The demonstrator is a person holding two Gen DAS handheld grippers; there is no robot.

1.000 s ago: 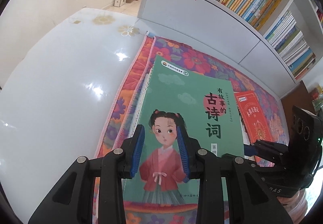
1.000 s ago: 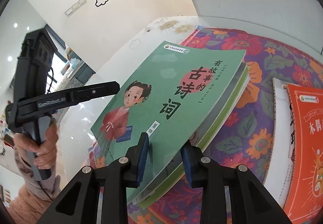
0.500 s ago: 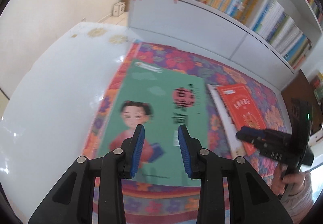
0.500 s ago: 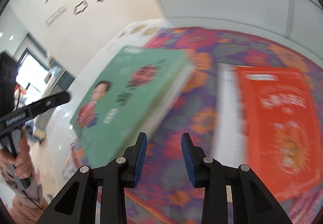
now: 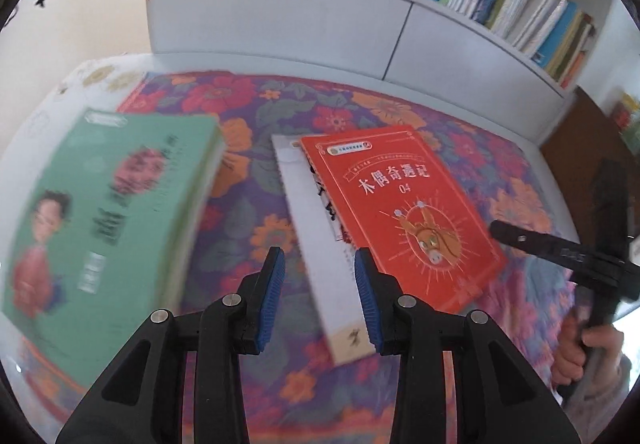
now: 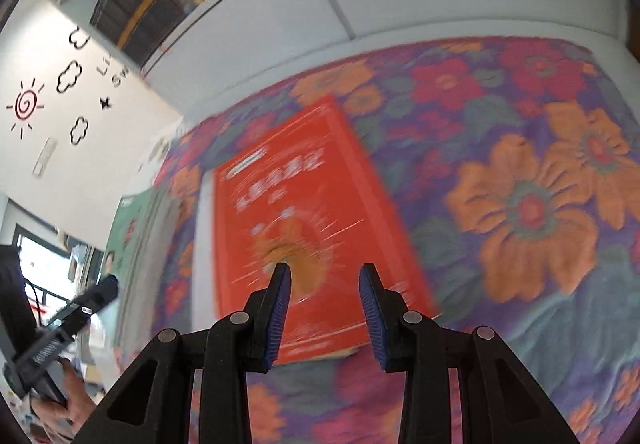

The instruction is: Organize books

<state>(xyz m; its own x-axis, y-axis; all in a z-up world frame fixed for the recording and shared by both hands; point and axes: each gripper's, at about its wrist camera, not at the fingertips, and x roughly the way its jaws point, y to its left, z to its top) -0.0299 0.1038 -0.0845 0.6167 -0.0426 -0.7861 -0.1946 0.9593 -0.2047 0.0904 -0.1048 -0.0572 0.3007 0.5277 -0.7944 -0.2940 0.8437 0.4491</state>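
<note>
Left wrist: gripper (image 5: 319,294) left green book (image 5: 100,228) (empty).

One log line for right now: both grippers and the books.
left gripper: open, empty | right gripper: open, empty, over red paperback book | green picture book: flat on floral cloth

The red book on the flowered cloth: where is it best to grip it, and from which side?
Probably the near bottom edge of the red book, coming from the near side: it lies flat on a white book, and that edge faces the open right gripper.
</note>
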